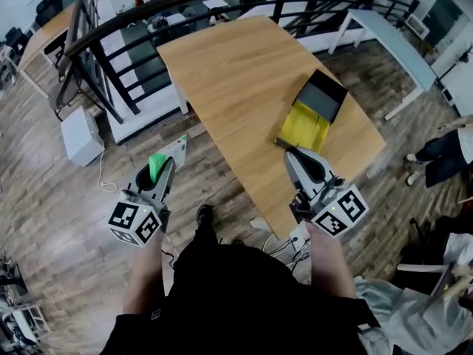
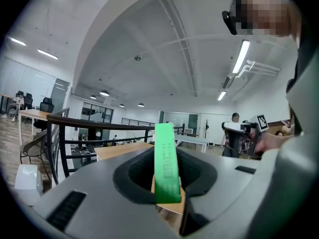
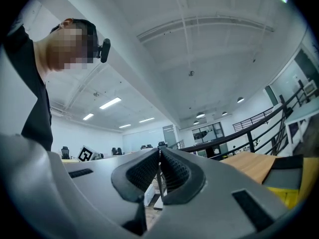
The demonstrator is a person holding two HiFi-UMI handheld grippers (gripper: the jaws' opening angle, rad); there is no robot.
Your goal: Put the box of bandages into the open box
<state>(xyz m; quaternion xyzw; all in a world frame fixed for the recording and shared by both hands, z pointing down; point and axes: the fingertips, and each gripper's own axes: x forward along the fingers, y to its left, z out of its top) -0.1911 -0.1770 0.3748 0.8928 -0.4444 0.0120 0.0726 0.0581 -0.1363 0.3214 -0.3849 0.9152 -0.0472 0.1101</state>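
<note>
A green box of bandages (image 1: 156,167) stands edge-up in my left gripper (image 1: 165,164), which is shut on it and hangs over the floor left of the wooden table (image 1: 236,72). In the left gripper view the box's narrow green edge (image 2: 166,163) is pinched between the jaws of my left gripper (image 2: 167,185). The open box (image 1: 319,102), black inside with a yellow flap, lies at the table's right side. My right gripper (image 1: 287,149) is shut and empty, its tip just short of the yellow flap. From the right gripper (image 3: 159,157), the open box (image 3: 291,180) shows at the right edge.
A black curved railing (image 1: 111,35) runs behind and to the left of the table. A white cabinet (image 1: 80,134) stands on the floor at the left. A long white table (image 1: 392,39) stands at the back right. A person's legs (image 1: 440,154) show at the right.
</note>
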